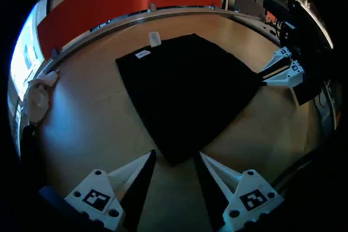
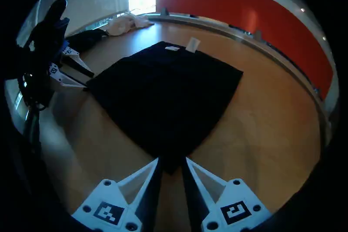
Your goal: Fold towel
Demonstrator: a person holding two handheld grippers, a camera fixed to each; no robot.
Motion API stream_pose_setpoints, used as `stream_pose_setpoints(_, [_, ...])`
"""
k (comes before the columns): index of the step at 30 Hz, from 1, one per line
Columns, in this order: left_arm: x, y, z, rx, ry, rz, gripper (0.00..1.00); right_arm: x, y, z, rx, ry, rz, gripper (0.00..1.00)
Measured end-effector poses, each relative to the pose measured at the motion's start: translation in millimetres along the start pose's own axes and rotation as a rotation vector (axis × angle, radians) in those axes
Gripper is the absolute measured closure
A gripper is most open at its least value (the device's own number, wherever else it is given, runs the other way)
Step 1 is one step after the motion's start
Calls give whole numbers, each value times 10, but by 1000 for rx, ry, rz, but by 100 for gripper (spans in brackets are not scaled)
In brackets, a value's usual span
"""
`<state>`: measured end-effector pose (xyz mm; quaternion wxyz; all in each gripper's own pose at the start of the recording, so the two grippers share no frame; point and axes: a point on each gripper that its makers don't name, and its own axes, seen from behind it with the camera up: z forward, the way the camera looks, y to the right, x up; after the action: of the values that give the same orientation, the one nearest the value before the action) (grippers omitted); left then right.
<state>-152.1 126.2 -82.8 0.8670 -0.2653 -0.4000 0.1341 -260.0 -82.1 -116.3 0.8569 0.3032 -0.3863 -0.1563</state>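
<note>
A black towel (image 1: pixel 187 88) lies flat on the wooden table (image 1: pixel 95 114), with a white tag (image 1: pixel 142 54) near its far corner. My left gripper (image 1: pixel 175 158) stands open at the towel's near corner, and the tip of that corner lies between its fingers. In the right gripper view my right gripper (image 2: pixel 172 164) straddles another corner of the towel (image 2: pixel 169 97). Its jaws are narrower but still apart, and the cloth fills the gap between them. Each view also shows the other gripper at a side corner: the right gripper (image 1: pixel 263 79) and the left gripper (image 2: pixel 87 82).
A small white card (image 1: pixel 154 38) lies on the table just beyond the towel. Crumpled pale cloth (image 2: pixel 126 23) and a dark cloth (image 2: pixel 87 39) sit near the table's far edge. An orange wall panel (image 1: pixel 130 1) runs behind the table.
</note>
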Motion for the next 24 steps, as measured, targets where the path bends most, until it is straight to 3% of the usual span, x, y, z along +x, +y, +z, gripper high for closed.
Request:
stream_pose_setpoints(8, [-7, 12, -7, -3, -19, -1, 49, 5, 1, -5, -2, -9, 9, 76])
stream_pose_setpoints(14, [-5, -15, 0, 11, -28, -12, 71, 6, 8, -9, -8, -13, 16, 78])
stream_pose_setpoints(20, [-8, -18, -3, 26, -29, -20, 83, 12, 7, -13, -8, -19, 21, 82])
stream_pose_setpoints(24, [-6, -12, -10, 32, -34, -39, 86, 14, 5, -19, -9, -21, 27, 84])
